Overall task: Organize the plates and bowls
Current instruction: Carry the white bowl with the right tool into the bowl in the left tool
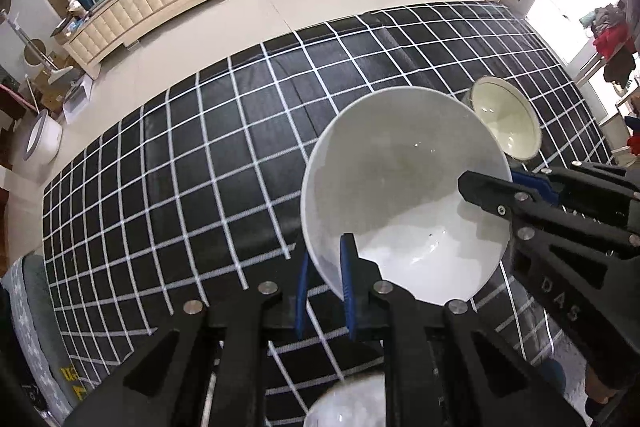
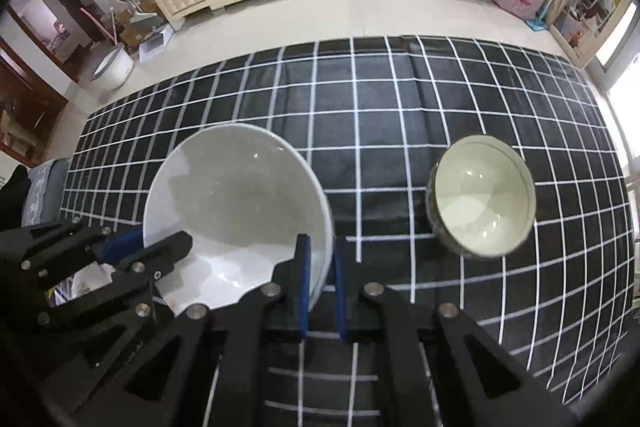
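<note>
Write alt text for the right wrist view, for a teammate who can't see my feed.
Both tongs clamp the rim of a large white ceramic bowl: the right tongs at its near right edge, the left tongs from the left. A smaller cream bowl with a dark patterned outside sits apart to the right on the black tablecloth with white grid lines.

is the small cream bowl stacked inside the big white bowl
No, the small cream bowl stands apart on the checked tablecloth, to the right of the big white bowl.
</note>
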